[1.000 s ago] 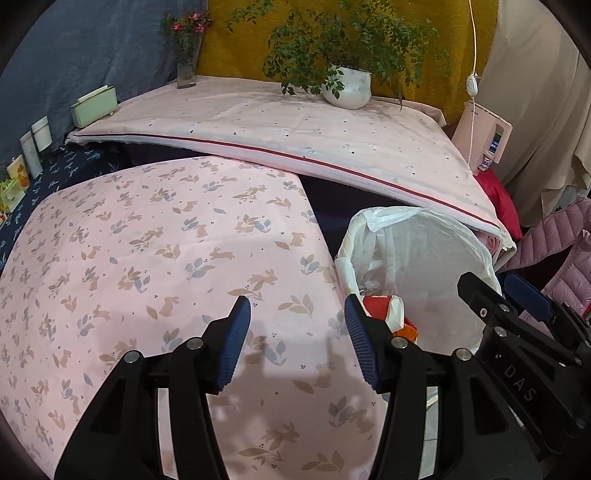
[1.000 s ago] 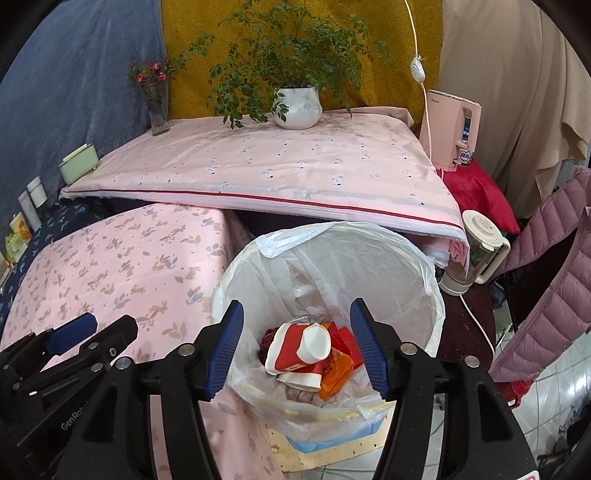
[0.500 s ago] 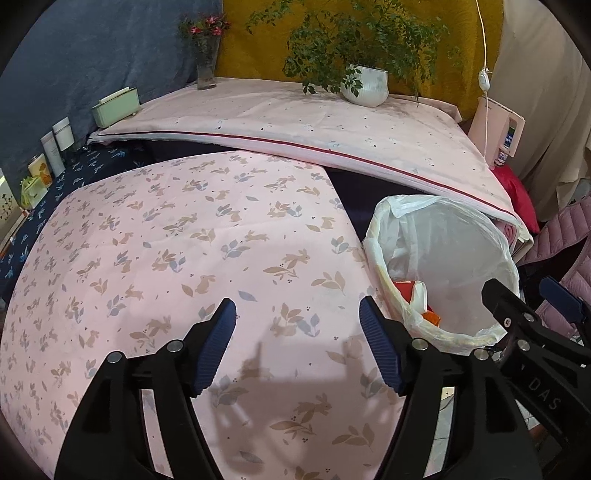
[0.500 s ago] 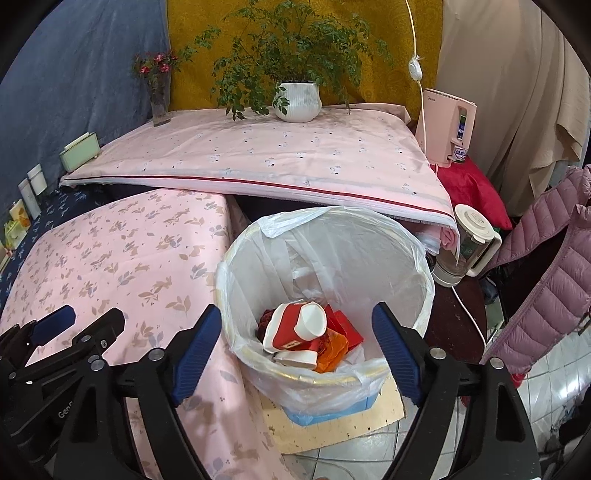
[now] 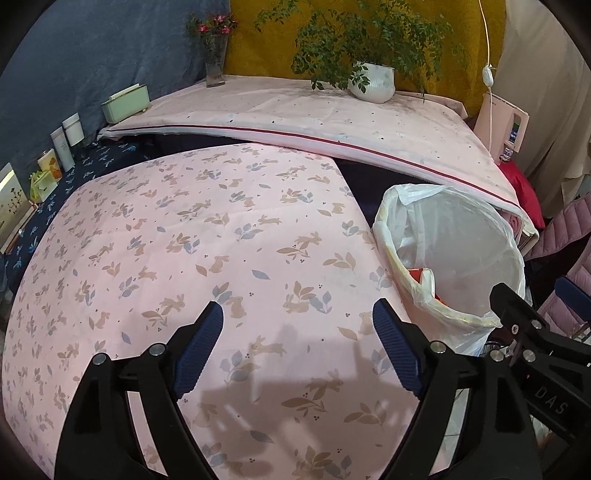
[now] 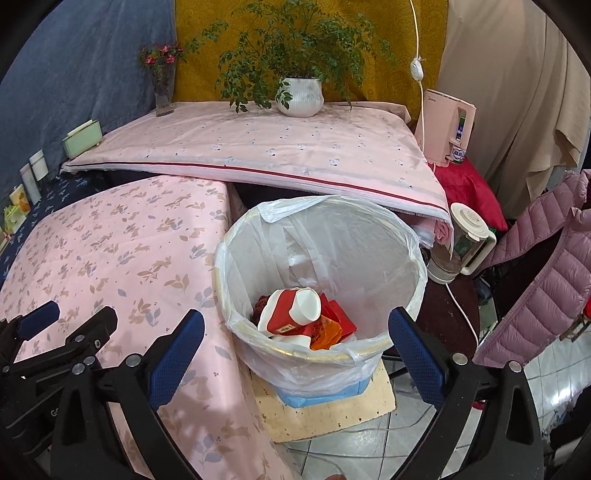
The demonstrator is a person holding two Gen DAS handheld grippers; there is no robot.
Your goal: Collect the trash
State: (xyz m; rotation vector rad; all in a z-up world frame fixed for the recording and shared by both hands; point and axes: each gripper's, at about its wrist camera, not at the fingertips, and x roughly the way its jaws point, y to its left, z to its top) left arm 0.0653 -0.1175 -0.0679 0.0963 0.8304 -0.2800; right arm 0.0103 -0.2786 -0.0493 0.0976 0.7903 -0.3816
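Right wrist view, right gripper (image 6: 295,339) jaws opening, empty, above trash bin (image 6: 402,240), left gripper (image 5: 297,334) likewise over table (image 5: 184,240)

A mustard wall hanging (image 6: 369,33) and blue drape (image 6: 74,74) back the pink-clothed rear worktop (image 6: 277,144), far ahead of the claw; white floor tiles (image 6: 546,387) lie lower right.

I'm seeing matt printed cloth on the near table (image 5: 221,258) and a thin, glossy plastic liner (image 6: 332,236) wrinkling in the bin at right.
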